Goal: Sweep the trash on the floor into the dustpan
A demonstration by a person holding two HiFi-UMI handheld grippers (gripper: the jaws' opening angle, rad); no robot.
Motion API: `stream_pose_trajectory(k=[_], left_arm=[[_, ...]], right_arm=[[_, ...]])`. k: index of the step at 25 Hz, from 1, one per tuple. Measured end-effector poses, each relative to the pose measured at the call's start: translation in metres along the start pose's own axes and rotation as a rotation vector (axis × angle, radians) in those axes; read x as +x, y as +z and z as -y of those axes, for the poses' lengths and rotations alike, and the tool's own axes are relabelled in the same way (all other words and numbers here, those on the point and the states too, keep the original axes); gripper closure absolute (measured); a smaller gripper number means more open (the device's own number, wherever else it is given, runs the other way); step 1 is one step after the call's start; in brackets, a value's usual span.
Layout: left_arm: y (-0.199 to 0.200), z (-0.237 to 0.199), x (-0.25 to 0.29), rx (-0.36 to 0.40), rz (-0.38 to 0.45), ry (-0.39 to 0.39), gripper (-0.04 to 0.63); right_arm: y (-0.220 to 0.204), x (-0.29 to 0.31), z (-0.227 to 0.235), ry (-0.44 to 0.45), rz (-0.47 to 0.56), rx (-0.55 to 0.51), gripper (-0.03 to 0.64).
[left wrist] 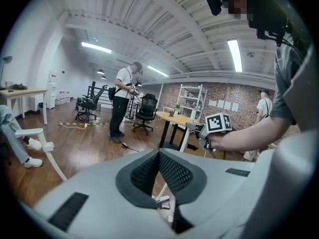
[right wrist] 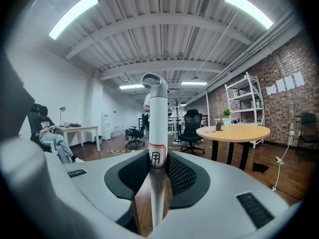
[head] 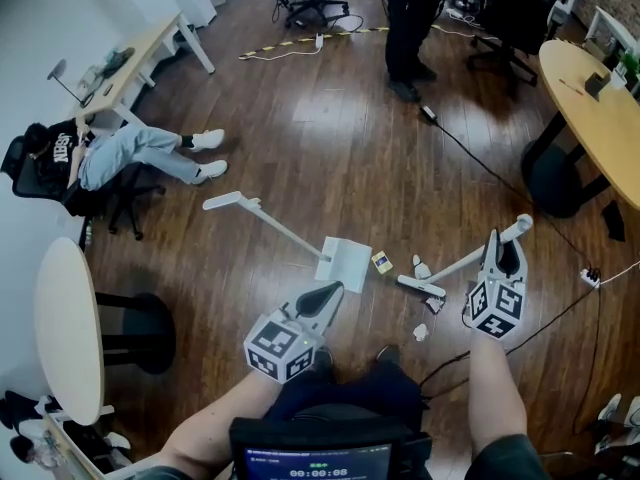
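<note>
Jaws: right gripper (right wrist: pixel 159 158) clamped on broom handle (right wrist: pixel 154 113), left gripper (left wrist: pixel 159 156) closed, empty; risk: unheld dustpan (head: pixel 343 263) at 10 o'clock of broom head (head: pixel 420 288) may slide, scraps (head: pixel 421 332) scatter.

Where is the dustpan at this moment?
Head view, centre: the dustpan lies on the wood floor just ahead of the left gripper, handle running up-left, with a small yellow box at its right edge.

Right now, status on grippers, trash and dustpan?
Right gripper shut on broom handle. Left gripper shut, empty. Dustpan flat on floor, trash scattered beside it. Black cable crosses floor beyond.
</note>
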State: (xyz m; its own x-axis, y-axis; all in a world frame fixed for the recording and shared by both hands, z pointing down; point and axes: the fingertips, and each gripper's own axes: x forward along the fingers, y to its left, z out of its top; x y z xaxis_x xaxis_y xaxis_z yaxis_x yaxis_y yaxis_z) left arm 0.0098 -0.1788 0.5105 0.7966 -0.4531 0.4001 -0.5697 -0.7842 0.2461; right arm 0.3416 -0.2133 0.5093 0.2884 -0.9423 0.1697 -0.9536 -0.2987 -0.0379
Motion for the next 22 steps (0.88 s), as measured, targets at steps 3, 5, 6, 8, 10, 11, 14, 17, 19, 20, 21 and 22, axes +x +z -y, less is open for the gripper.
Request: stream_pose_trajectory(k=[3,5,6,8,10,11,14,17,19,20,21,22], left_arm=[[0.006,0.009,0.016,-0.008,0.008,0.014,0.583],[0.007,0.013,0.027,0.004,0.002,0.012,0.584],[0.007,0.012,0.034,0.01,0.001,0.012,0.584],[0.01,0.004,0.051,0.011,0.005,0.015,0.583],[0.013,-0.008,0.069,0.009,0.012,0.012,0.583],[0.016,-0.015,0.076,0.007,0.018,0.007,0.584],[0.024,-0.034,0.092,-0.009,0.038,-0.011,0.584],[0.028,-0.053,0.101,0.002,0.023,-0.036,0.583],[0.026,-0.068,0.101,-0.005,0.008,-0.037,0.583],[0.024,-0.074,0.1,-0.007,-0.003,-0.037,0.583],[0.021,-0.081,0.099,-0.005,-0.015,-0.037,0.583],[0.018,-0.087,0.099,-0.001,-0.027,-0.036,0.584]], right_arm=[[0.015,0.012,0.022,0.013,0.008,-0.024,0.486],[0.022,0.019,0.03,0.023,0.007,-0.048,0.486],[0.024,0.022,0.032,0.029,0.008,-0.063,0.487],[0.025,0.031,0.034,0.043,0.012,-0.094,0.487],[0.022,0.04,0.034,0.048,0.015,-0.113,0.486],[0.019,0.045,0.034,0.049,0.016,-0.119,0.486],[0.015,0.06,0.033,0.042,0.011,-0.137,0.486],[0.014,0.075,0.032,0.026,0.01,-0.153,0.486],[0.011,0.096,0.024,0.053,0.01,-0.177,0.486],[0.008,0.107,0.017,0.081,0.008,-0.196,0.486],[0.005,0.118,0.009,0.112,0.008,-0.217,0.486],[0.002,0.127,0.002,0.139,0.01,-0.235,0.486]])
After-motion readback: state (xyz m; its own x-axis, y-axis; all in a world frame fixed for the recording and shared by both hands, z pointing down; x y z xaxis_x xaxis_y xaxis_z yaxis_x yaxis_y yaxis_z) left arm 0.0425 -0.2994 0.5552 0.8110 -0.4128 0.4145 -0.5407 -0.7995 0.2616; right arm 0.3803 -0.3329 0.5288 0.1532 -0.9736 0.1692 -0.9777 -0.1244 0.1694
